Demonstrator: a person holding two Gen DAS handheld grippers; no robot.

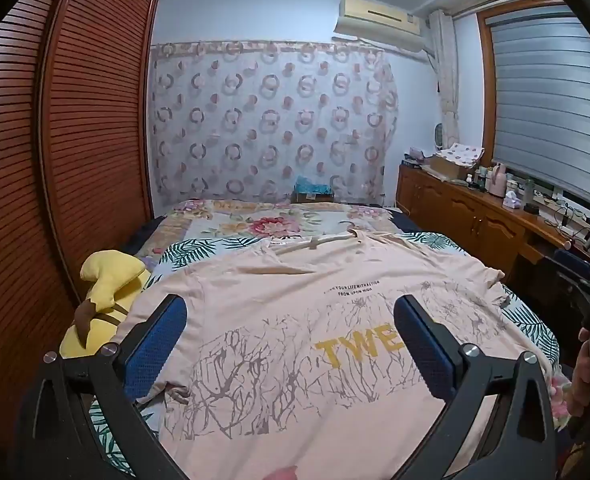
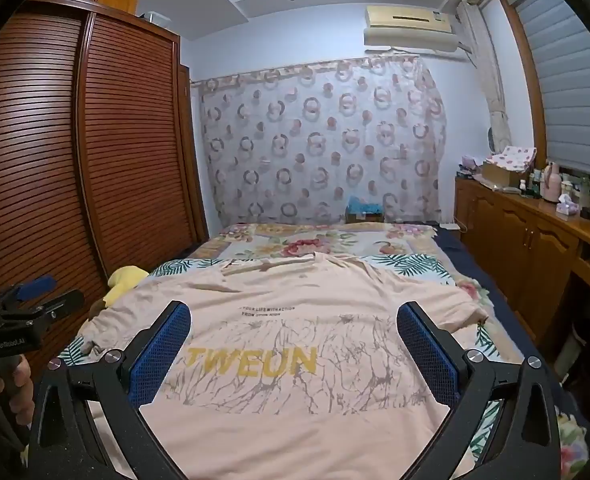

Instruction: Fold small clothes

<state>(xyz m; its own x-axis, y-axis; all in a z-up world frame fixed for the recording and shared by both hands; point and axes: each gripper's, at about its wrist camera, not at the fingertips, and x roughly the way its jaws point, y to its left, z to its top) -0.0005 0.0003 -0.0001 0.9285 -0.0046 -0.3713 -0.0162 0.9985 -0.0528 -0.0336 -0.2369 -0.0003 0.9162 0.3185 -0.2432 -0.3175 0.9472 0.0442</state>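
both grippers, left gripper (image 1: 291, 316) and right gripper (image 2: 293, 324), hover spread wide and empty over the peach t-shirt (image 1: 315, 320) lying flat on the bed (image 1: 535, 320). likely snags: the hanger (image 1: 319, 242) at the collar, and bedding pinched with the hem.

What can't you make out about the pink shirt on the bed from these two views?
- T-shirt hem: both views, cut off by the bottom edge.
- Small print above the yellow word: too small.
- Left sleeve: left view, partly behind a finger.
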